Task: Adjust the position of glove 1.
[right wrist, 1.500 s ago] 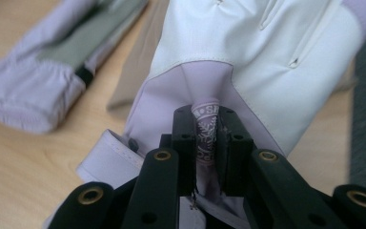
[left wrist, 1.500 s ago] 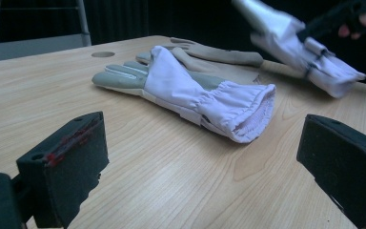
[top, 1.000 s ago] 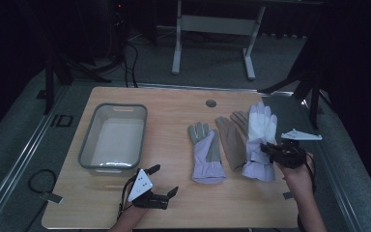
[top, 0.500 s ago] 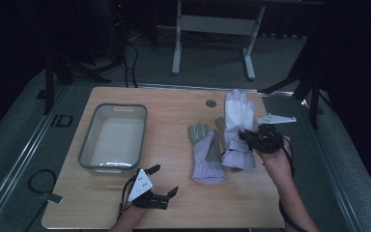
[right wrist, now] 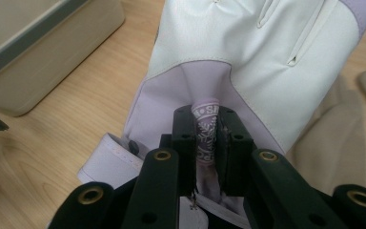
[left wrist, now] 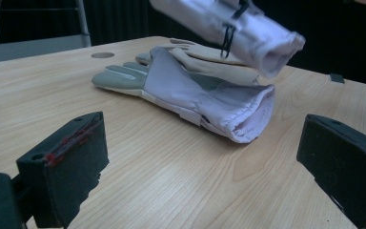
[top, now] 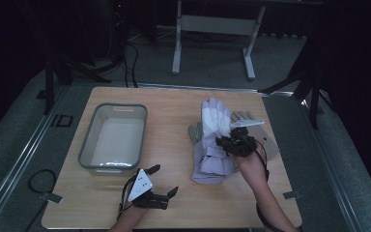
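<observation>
My right gripper [top: 224, 143] is shut on a fold near the cuff of a white and lavender glove [top: 214, 116], holding it in the air over a second lavender and grey glove [top: 211, 164] that lies flat on the table. In the right gripper view the jaws pinch a printed lavender tab [right wrist: 206, 138] of the held glove [right wrist: 248, 57]. My left gripper [top: 165, 180] rests near the front edge, open with nothing between its jaws [left wrist: 205, 167]. It faces the lying glove [left wrist: 195, 93], with the held glove [left wrist: 238, 26] hanging above.
A grey-rimmed tray [top: 88, 145] stands on the left half of the wooden table [top: 169, 111]; its side shows in the right gripper view [right wrist: 33, 43]. A beige glove [top: 265, 140] lies flat at the right, partly under the others. A small round hole [left wrist: 102, 55] marks the far tabletop.
My right gripper has carried the white and lavender glove leftward from the table's right side to above the lying glove. The left gripper has stayed still.
</observation>
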`<state>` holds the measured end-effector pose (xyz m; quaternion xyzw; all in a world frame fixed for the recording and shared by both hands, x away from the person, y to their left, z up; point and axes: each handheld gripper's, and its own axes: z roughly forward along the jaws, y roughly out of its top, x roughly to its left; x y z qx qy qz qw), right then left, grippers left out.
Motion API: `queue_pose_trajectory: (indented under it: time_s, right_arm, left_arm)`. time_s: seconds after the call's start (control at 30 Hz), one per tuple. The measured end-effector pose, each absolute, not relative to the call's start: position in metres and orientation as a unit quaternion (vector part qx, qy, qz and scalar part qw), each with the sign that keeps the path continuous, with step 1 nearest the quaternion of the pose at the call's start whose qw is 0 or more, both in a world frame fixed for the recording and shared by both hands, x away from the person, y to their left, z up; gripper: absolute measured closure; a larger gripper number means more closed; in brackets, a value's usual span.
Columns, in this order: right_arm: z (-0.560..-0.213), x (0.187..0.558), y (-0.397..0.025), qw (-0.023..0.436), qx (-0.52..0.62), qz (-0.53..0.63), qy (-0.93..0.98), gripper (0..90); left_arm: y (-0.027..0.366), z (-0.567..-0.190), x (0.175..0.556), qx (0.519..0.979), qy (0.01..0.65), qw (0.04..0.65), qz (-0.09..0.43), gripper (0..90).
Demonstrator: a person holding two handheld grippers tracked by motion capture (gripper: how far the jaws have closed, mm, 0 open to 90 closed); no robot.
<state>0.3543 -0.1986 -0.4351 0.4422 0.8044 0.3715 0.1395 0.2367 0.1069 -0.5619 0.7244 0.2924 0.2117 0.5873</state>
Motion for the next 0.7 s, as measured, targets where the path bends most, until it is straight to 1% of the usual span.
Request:
queue_pose_trajectory:
  time_s: [0.13,0.23,0.57,0.7]
  right_arm:
    - [-0.448,0.352,-0.187,0.147,0.447,0.356,0.807,79.5]
    - [-0.46,0.354,-0.181,0.136,0.452,0.349,0.81,79.4]
    - [-0.489,0.363,-0.168,0.149,0.464,0.312,0.815,79.0]
    - [-0.499,0.366,-0.169,0.137,0.472,0.315,0.812,78.0]
  left_arm:
    - [0.107,-0.562,0.237,0.724,0.293,0.588,0.211,3.1]
    - [0.107,-0.562,0.237,0.724,0.292,0.588,0.211,3.1]
    - [0.107,-0.562,0.237,0.724,0.292,0.588,0.211,3.1]
    - [0.107,-0.562,0.237,0.724,0.293,0.588,0.211,3.2]
